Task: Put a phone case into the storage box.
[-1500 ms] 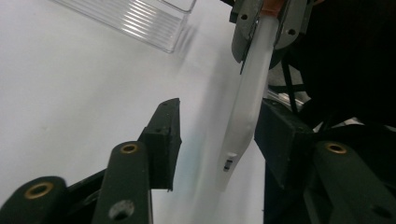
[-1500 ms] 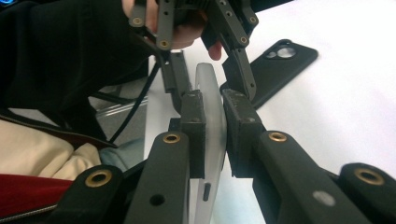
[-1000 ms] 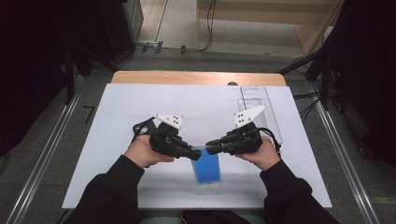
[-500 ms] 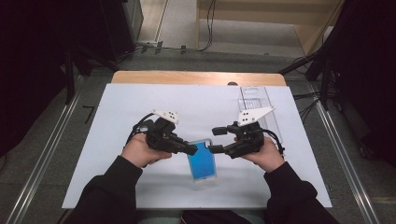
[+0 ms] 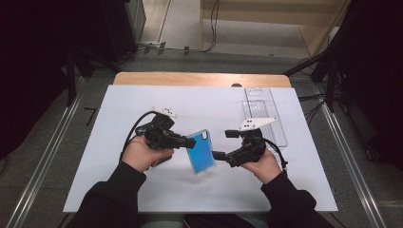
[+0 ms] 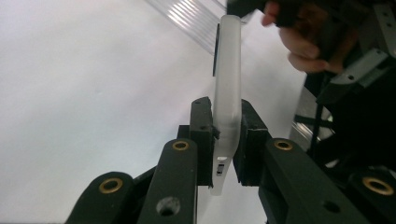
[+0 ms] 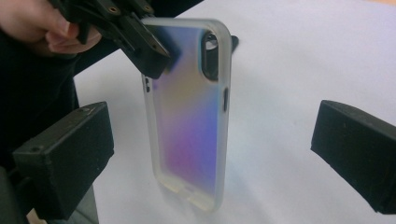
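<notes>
1 phone case (image 5: 201, 152), 2 claws, left claw (image 5: 186, 141), right claw (image 5: 219, 145), 1 clear tray (image 5: 264, 114), 1 white table (image 5: 119, 109)

White table (image 5: 142, 104), grey floor (image 5: 43, 156)

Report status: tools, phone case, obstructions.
Left tool clamped on phone case. Right tool just opened, jaws clear of it. Clear plastic tray apart, nothing blocking.

White table (image 5: 142, 190) with clear tray (image 5: 266, 107)
</notes>
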The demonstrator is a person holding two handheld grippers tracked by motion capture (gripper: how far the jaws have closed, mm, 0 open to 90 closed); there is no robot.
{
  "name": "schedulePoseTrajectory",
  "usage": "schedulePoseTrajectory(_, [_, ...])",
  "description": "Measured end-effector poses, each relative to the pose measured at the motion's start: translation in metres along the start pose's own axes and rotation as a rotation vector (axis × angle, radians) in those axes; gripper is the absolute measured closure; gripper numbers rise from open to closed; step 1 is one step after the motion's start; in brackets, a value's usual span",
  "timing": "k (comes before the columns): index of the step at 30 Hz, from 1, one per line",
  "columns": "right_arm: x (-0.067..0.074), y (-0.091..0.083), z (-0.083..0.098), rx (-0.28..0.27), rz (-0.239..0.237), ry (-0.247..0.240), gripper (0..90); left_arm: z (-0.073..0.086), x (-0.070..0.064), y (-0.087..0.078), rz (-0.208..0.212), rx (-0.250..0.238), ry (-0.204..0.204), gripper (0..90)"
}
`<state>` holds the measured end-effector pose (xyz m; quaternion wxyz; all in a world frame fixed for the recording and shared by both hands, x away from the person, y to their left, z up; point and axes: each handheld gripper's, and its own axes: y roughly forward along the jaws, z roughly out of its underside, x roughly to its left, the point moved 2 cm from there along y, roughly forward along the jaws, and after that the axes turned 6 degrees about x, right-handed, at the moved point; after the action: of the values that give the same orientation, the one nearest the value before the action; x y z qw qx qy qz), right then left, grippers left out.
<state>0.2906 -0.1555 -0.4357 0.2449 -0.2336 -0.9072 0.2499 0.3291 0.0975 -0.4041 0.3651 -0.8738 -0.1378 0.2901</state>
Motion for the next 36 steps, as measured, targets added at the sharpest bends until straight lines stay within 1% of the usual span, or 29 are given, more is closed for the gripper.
schedulePoseTrajectory(1, [0.0,0.0,0.001,-0.004,0.012,0.014,0.0,0.0,-0.001,-0.001,-0.026,-0.013,0.011,80.3])
schedulePoseTrajectory(2, [0.001,0.001,0.002,-0.009,0.013,0.023,0.0,0.0,-0.003,-0.002,-0.037,-0.028,0.013,80.3])
schedulePoseTrajectory(3, [0.002,0.001,0.004,-0.013,0.022,0.028,0.0,0.0,-0.003,-0.003,-0.044,-0.035,0.011,80.3])
schedulePoseTrajectory(4, [0.005,0.002,0.007,-0.031,0.047,0.027,0.0,-0.001,-0.004,-0.004,-0.047,-0.041,0.004,80.3])
schedulePoseTrajectory(5, [0.005,0.002,0.007,-0.031,0.047,0.027,0.0,-0.001,-0.005,-0.005,-0.046,-0.044,-0.015,80.3])
schedulePoseTrajectory(6, [0.008,0.003,0.008,-0.034,0.049,0.029,0.0,-0.001,-0.005,-0.005,-0.05,-0.04,-0.024,80.3])
schedulePoseTrajectory(7, [0.009,0.004,0.01,-0.033,0.052,0.03,0.0,-0.001,-0.005,-0.005,-0.045,-0.04,-0.036,80.3])
schedulePoseTrajectory(8, [0.012,0.006,0.011,-0.028,0.057,0.04,0.0,-0.001,-0.005,-0.005,-0.048,-0.035,-0.047,80.3])
schedulePoseTrajectory(9, [0.014,0.007,0.013,-0.019,0.063,0.047,0.0,-0.001,-0.005,-0.005,-0.046,-0.033,-0.063,80.3])
schedulePoseTrajectory(10, [0.016,0.009,0.014,-0.015,0.07,0.04,0.0,-0.001,-0.004,-0.004,-0.043,-0.029,-0.08,80.3])
schedulePoseTrajectory(11, [0.018,0.01,0.015,-0.011,0.082,0.043,0.0,-0.001,-0.004,-0.005,-0.044,-0.028,-0.093,80.3])
schedulePoseTrajectory(14, [0.021,0.013,0.017,-0.034,0.107,0.044,0.0,-0.001,-0.002,-0.004,-0.039,-0.034,-0.128,80.3])
schedulePoseTrajectory(18, [0.024,0.014,0.018,-0.049,0.142,0.057,0.0,-0.001,-0.001,-0.002,-0.058,-0.029,-0.166,80.3])
schedulePoseTrajectory(19, [0.025,0.015,0.019,-0.053,0.158,0.057,0.0,-0.001,-0.001,-0.002,-0.064,-0.029,-0.176,80.3])
schedulePoseTrajectory(20, [0.025,0.015,0.019,-0.053,0.158,0.057,0.0,-0.001,0.0,-0.001,-0.069,-0.028,-0.183,80.3])
schedulePoseTrajectory(21, [0.026,0.017,0.02,-0.049,0.174,0.051,0.0,-0.001,0.0,-0.001,-0.075,-0.028,-0.184,80.3])
schedulePoseTrajectory(24, [0.026,0.02,0.019,-0.044,0.169,0.05,0.0,0.0,0.0,0.001,-0.085,-0.032,-0.204,80.3])
schedulePoseTrajectory(26, [0.027,0.022,0.019,-0.043,0.176,0.05,0.0,0.0,0.0,0.002,-0.083,-0.033,-0.22,80.3])
schedulePoseTrajectory(29, [0.028,0.025,0.019,-0.036,0.182,0.049,0.0,0.0,0.0,0.005,-0.091,-0.03,-0.232,80.3])
schedulePoseTrajectory(33, [0.027,0.028,0.019,-0.034,0.195,0.053,0.0,-0.001,-0.002,0.007,-0.1,-0.023,-0.231,80.3])
schedulePoseTrajectory(36, [0.026,0.03,0.018,-0.037,0.188,0.058,0.0,-0.002,-0.004,0.008,-0.1,-0.033,-0.232,80.3])
